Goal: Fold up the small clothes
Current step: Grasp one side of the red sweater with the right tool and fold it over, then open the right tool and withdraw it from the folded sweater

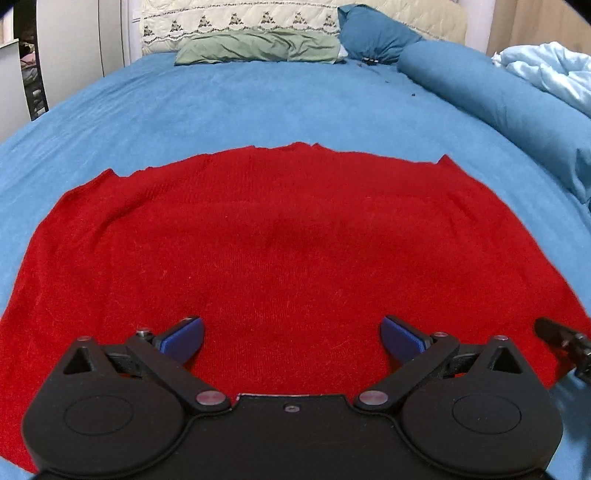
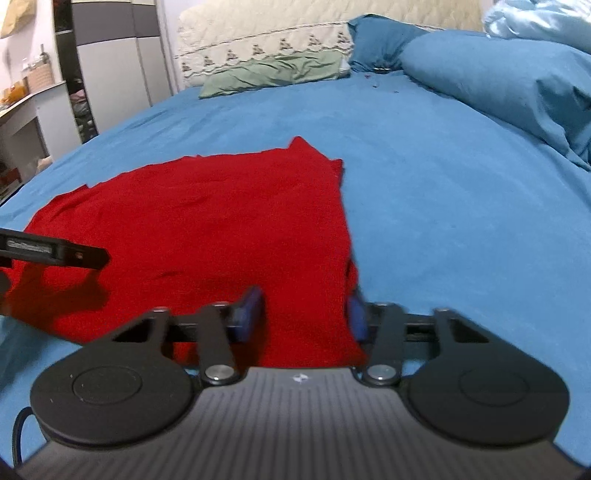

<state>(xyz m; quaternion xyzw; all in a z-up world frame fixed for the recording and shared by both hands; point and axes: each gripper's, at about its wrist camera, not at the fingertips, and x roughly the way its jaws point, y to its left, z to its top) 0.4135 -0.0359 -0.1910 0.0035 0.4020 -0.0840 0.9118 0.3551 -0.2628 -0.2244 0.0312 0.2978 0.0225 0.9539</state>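
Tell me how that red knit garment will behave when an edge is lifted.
The red garment lies flat with soft ripples, so it will probably drape limply. It looks thin, likely light. Its fuzzy knit may cling to the blue sheet rather than slide.

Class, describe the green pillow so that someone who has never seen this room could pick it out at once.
Start from the big bed under the blue sheet, and look to its far end, below the cream quilted headboard. The green pillow lies flat there, left of the upright dark blue pillow. It is the only sage-green, crumpled thing; everything beside it is blue or cream.
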